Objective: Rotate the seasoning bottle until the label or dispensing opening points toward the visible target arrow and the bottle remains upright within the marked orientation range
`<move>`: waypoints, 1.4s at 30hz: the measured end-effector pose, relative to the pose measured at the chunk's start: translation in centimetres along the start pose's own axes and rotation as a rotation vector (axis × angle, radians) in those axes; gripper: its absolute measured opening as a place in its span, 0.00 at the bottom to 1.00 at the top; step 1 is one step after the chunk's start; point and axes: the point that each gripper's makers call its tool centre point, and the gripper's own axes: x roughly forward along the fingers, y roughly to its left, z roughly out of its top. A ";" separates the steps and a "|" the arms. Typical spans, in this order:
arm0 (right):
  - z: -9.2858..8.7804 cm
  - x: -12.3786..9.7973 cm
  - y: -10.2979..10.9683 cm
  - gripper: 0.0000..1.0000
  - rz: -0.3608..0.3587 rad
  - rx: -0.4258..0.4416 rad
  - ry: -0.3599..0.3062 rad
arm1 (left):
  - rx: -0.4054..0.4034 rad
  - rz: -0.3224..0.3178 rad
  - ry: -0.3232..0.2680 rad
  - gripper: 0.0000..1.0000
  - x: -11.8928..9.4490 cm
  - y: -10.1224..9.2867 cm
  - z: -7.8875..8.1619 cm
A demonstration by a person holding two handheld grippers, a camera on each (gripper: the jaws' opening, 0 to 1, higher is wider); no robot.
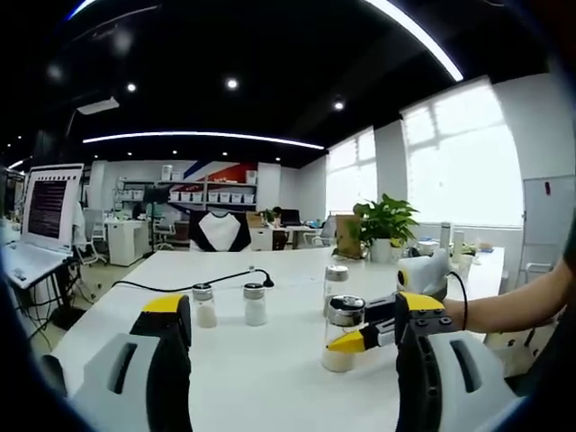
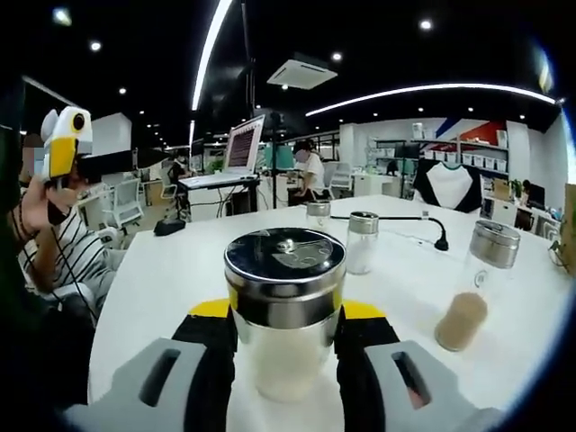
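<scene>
Seasoning bottle (image 2: 284,310) stood upright on the white worktop (image 2: 162,270), clear-walled with a steel cap, pale powder low inside; pinched at its body between the two jaws of the right gripper (image 2: 284,360), one jaw pressed to each side. Seen again in the left gripper view (image 1: 343,335) near the worktop's (image 1: 270,360) right part, with the right gripper (image 1: 382,328) reaching in from the right and closed around it under the cap, a forearm behind it.

Left gripper (image 1: 292,360) held clear of everything, jaws spread wide with bare worktop between them. Caught too in the right gripper view, raised high at far left (image 2: 65,139) in a hand; jaw state there not readable.

Largest to smallest beyond that:

- Open laptop (image 2: 236,153) on a stand past the far edge; also at left in the left gripper view (image 1: 47,220).
- Potted green plant (image 1: 385,225) by the bright windows, left gripper view.
- Tall clear shaker (image 2: 477,283) right of the held bottle, apart from it, brown powder in its lower part, steel cap on. Likely the one standing just behind the held bottle in the left gripper view (image 1: 335,286), contents hard to read there.
- Two small shakers side by side, steel-capped, white powder inside: (image 1: 204,306) and (image 1: 256,304); farther back in the right gripper view at (image 2: 362,243) and (image 2: 318,216).
- Black cable (image 1: 193,283) lying across the worktop behind the pair, ending in a plug.
</scene>
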 end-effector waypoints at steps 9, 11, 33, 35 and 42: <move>-0.3 0.1 -0.2 0.41 -0.024 0.002 0.009 | 0.006 -0.002 0.003 0.99 0.3 0.2 0.0; -0.3 0.1 -0.2 0.41 -0.026 0.005 0.003 | 0.008 -0.003 0.001 0.99 0.4 0.1 0.1; -0.7 0.3 -0.6 0.41 -0.155 0.042 0.038 | 0.033 -0.017 0.009 0.98 0.1 -0.6 0.1; -0.7 0.3 -0.7 0.41 -0.166 0.043 0.040 | 0.031 -0.019 0.012 0.98 0.1 -0.6 0.0; -0.8 0.2 -0.8 0.41 -0.210 0.054 0.045 | 0.030 -0.021 0.015 0.98 0.1 -0.8 -0.2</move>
